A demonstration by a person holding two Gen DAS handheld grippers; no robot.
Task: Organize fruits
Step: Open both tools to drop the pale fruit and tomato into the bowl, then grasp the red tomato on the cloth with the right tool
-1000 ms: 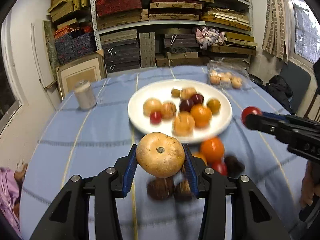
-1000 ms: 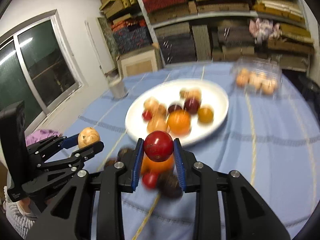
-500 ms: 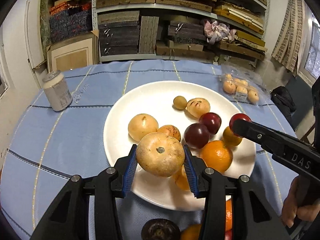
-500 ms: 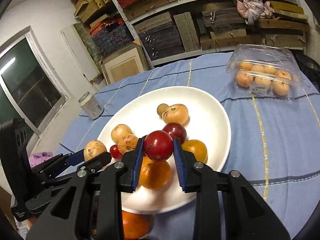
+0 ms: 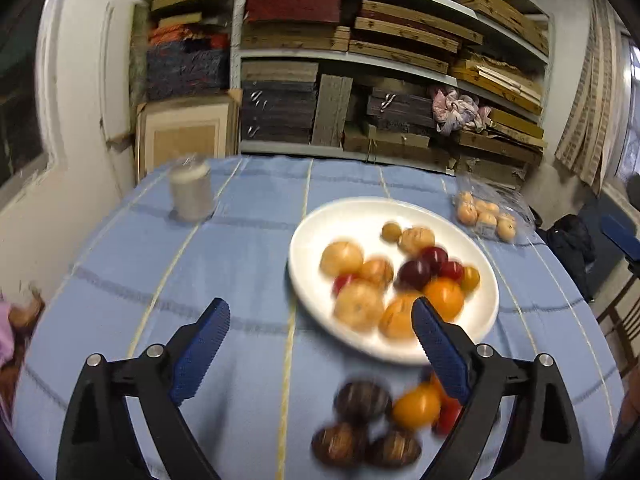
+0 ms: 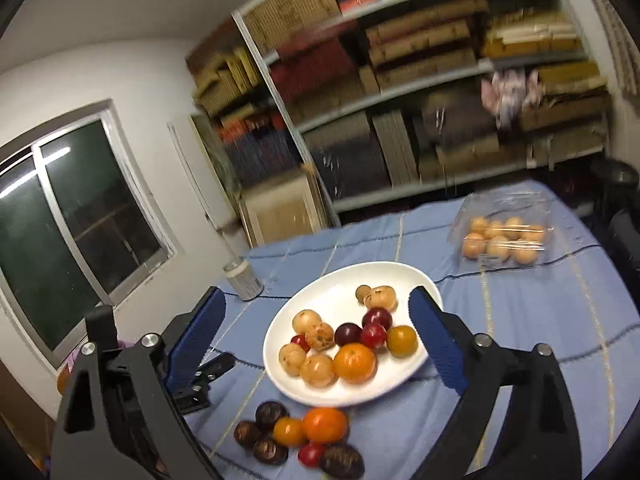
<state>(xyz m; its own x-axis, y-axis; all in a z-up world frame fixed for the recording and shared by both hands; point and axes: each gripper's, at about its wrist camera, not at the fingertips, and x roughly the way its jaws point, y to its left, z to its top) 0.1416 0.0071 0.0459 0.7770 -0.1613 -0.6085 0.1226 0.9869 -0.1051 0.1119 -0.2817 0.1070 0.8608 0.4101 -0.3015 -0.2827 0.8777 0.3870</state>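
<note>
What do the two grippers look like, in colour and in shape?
Both the left gripper and the right gripper look alike: black angular arms with round silver bolts, and flat blue ribbed pads on the fingers. No cables or sleeves show.

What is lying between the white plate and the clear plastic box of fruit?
Only bare blue tablecloth between the white plate and the clear plastic box, in the right wrist view.

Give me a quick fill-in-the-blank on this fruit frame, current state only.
1. Both the left gripper and right gripper are ____.
2. The plate is ____ in color.
3. The loose fruit pile lies on the ____ tablecloth.

Missing: open; white; blue
</note>
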